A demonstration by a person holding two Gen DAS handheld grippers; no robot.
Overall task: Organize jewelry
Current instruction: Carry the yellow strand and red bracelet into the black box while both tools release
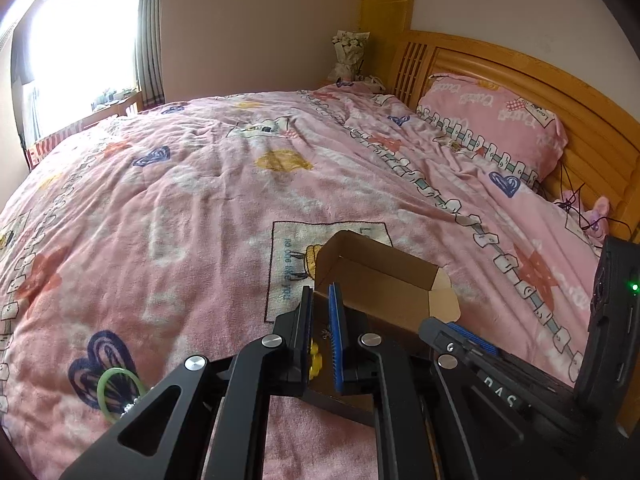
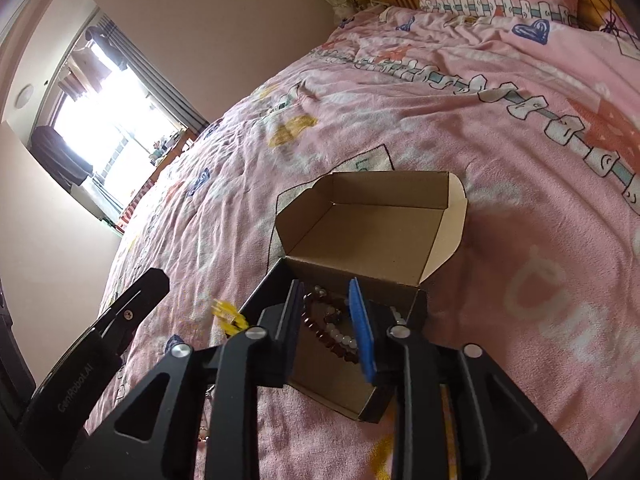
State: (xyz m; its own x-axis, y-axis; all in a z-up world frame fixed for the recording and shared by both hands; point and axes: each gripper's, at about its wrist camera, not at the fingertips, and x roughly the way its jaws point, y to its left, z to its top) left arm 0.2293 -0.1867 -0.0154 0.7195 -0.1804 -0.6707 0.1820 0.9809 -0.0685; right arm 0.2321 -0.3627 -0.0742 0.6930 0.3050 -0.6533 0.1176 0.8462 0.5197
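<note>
Closest in, the left gripper (image 1: 322,300) has its black fingers with blue ribbed pads (image 1: 337,336) drawn narrow, and a small yellow plastic trinket (image 1: 315,361) sits pinched between them near the base of the pads. Its tips hover at the near left corner of the open brown cardboard box (image 1: 384,280). Off to the left of this tong, low on the bedding, a translucent green bangle (image 1: 119,390) lies flat on a dark blue heart print, with a few small pale beads just beside its lower edge.

The right gripper (image 2: 326,286) hangs over the same cardboard box (image 2: 372,232), its jaws standing moderately apart with nothing between the pads. Directly beneath and between the fingers, inside the box, lies a dark red beaded bracelet (image 2: 320,320) tangled with a string of white pearl-like beads (image 2: 344,338). To the left of this tong, the yellow piece shows again, blurred, beside the other tool's black body.

Beyond both tips, the box's lid stands open, tilted away, its side flaps spread. Everything rests on a rumpled pink fleece blanket (image 1: 180,200) printed with hearts, stars and a white fence. Farther off, right of the tongs, a matching pink pillow (image 1: 492,124) leans on an orange wooden headboard (image 1: 560,80); far left, a bright curtained window (image 1: 84,40).
</note>
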